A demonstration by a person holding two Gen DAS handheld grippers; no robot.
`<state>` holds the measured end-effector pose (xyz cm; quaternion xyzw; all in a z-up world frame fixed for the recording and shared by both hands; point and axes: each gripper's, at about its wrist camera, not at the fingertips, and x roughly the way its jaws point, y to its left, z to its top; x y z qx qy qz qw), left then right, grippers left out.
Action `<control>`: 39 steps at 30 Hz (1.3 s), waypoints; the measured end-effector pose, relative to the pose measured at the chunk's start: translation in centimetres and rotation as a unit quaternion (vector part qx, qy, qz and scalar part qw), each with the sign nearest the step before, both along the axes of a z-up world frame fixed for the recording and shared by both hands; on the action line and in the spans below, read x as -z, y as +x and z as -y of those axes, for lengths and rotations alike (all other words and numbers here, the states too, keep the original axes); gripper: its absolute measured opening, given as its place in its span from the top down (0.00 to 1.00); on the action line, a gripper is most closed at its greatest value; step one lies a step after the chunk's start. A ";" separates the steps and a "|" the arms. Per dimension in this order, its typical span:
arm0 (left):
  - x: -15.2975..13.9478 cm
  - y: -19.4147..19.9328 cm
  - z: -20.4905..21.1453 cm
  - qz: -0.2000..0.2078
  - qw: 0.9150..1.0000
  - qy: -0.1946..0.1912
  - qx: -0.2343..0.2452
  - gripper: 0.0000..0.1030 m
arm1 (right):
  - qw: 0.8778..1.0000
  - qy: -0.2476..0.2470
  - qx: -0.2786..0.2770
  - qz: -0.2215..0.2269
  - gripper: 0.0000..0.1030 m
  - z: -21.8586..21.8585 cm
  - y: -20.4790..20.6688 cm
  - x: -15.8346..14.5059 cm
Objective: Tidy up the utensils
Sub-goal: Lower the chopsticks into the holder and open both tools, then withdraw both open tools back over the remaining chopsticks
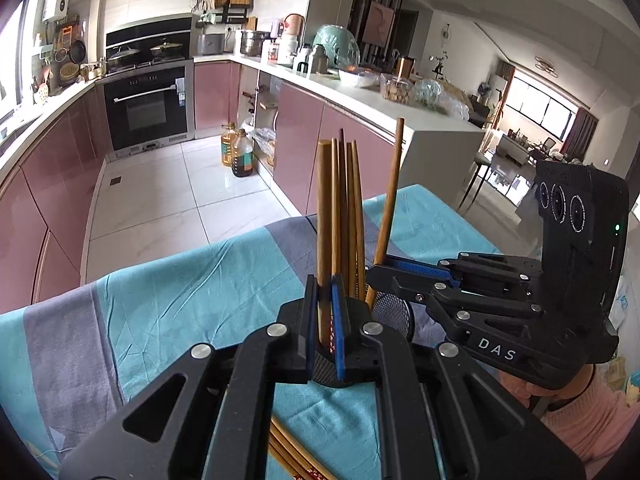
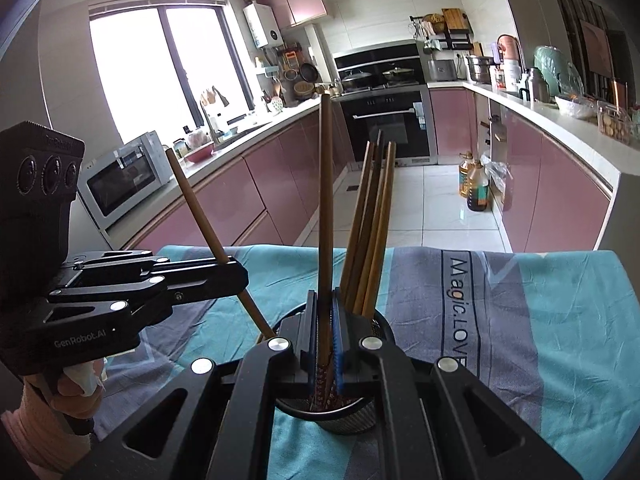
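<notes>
Two tongs, left [image 1: 324, 320] and right [image 2: 325, 336], each clamp one brown wooden chopstick [image 1: 324, 240] [image 2: 326, 220] upright in the black mesh cylindrical holder [image 2: 344, 416] on the table [image 2: 540, 320].

Both tools [image 1: 324, 320] [image 2: 324, 344] clamped, near-level

Both grippers are matte black. The left gripper [image 1: 325, 320] has blue pads on its fingers [image 1: 339, 332], and round silver screws dot its linkage in the lower frame. At right, the right gripper [image 1: 374, 276] carries white "DAS" lettering, three round lenses and a green light. A pink knitted sleeve [image 1: 592, 420] fills the lower right corner.
</notes>
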<state>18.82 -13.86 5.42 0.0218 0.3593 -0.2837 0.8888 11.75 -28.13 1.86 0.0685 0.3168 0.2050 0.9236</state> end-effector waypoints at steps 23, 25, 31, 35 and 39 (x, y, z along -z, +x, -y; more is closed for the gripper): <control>2.7 -3.7 -6.9 0.022 0.996 -0.041 -0.074 0.57 | 0.998 -0.014 -0.040 0.034 0.70 -1.6 -5.0 -0.6; 3.5 -4.4 -7.8 0.022 0.995 -0.036 -0.090 0.48 | 0.998 -0.015 -0.060 0.028 0.66 -2.7 -5.7 0.2; 7.6 -6.5 -9.5 -0.004 0.993 -0.001 -0.120 0.36 | 0.994 -0.033 -0.100 -0.027 0.66 -6.1 -6.6 4.5; 9.8 -7.3 -10.0 -0.014 0.990 0.028 -0.135 0.29 | 0.991 -0.038 -0.107 -0.068 0.66 -7.5 -6.5 7.2; 10.9 -8.0 -10.1 -0.016 0.988 0.044 -0.148 0.21 | 0.990 -0.045 -0.104 -0.085 0.66 -8.1 -6.5 8.4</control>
